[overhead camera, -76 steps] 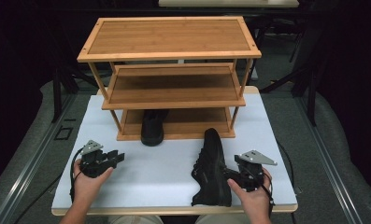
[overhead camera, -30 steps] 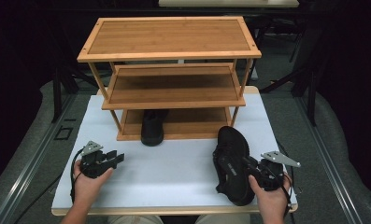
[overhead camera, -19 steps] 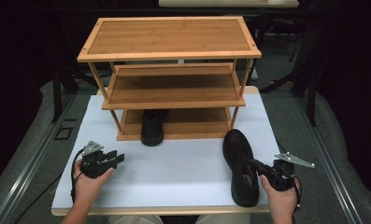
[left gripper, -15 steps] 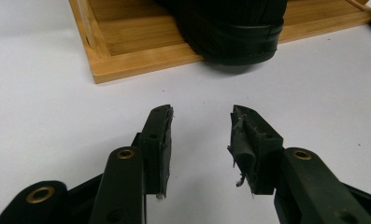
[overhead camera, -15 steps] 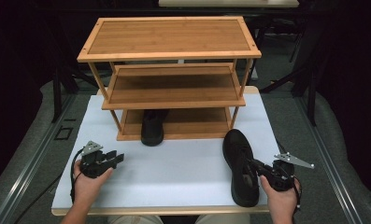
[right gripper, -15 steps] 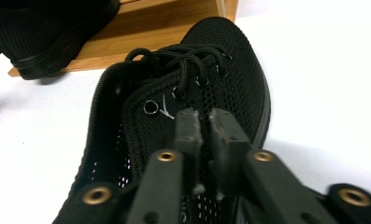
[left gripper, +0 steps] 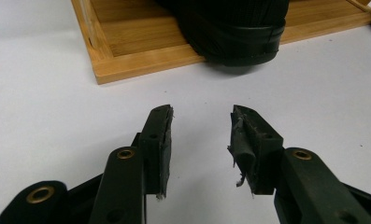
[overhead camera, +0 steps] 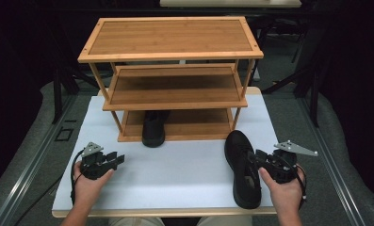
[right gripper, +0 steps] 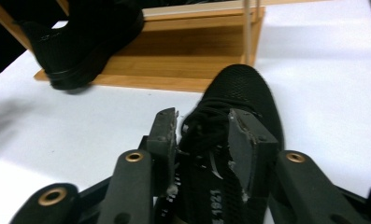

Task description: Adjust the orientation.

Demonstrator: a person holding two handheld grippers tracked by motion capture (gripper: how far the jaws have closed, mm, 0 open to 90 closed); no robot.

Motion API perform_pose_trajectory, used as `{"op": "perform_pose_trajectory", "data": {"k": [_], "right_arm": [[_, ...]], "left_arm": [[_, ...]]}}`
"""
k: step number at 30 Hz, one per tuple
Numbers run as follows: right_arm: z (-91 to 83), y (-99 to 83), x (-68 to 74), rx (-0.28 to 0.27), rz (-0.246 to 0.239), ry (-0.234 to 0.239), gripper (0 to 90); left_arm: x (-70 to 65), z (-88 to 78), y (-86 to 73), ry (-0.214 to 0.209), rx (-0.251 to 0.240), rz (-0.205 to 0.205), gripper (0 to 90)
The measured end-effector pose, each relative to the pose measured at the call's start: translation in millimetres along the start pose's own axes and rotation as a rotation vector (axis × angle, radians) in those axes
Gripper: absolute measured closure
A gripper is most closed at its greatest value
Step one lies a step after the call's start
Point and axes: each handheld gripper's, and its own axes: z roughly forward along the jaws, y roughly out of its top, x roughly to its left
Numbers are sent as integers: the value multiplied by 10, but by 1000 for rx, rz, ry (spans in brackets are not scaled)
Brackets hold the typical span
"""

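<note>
Right gripper [overhead camera: 262, 161]: jaws just opening, loosely astride the black shoe [overhead camera: 243, 172] upright on the table [overhead camera: 175, 174] before the rack [overhead camera: 175, 94]. Risk: lifting pads snag laces, tipping it.

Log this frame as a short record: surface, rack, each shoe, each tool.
surface: white table top
rack: three-tier bamboo shoe rack at the far side
shoe on rack: black shoe on the bottom shelf, heel overhanging the front edge
shoe on table: black sneaker upright, toe toward the rack
left tool: open, nothing between the jaws
right tool: jaws have just been opening, straddling the sneaker's collar
</note>
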Motion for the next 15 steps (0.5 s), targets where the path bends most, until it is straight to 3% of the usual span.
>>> {"op": "perform_pose_trajectory", "data": {"k": [2,4,7,8,9,11,15], "right_arm": [[12,37,32,24,-10,27,603],[59,41,77,12,-10,27,593],[95,22,129,51,-25,52,591],[122,3,155,43,-28,14,599],[135,-5,150,68,-38,40,611],[176,-32,167,73,-49,-4,643],[209,-43,161,110,-63,-11,738]], "left_arm": [[0,1,-1,0,0,0,586],[-1,2,-1,-1,2,1,586],[0,4,-3,-1,1,0,586],[0,4,-4,-1,2,-2,586],[1,3,-3,-2,3,-2,585],[0,4,-4,-2,2,-1,585],[3,7,-3,-3,4,-1,584]]}}
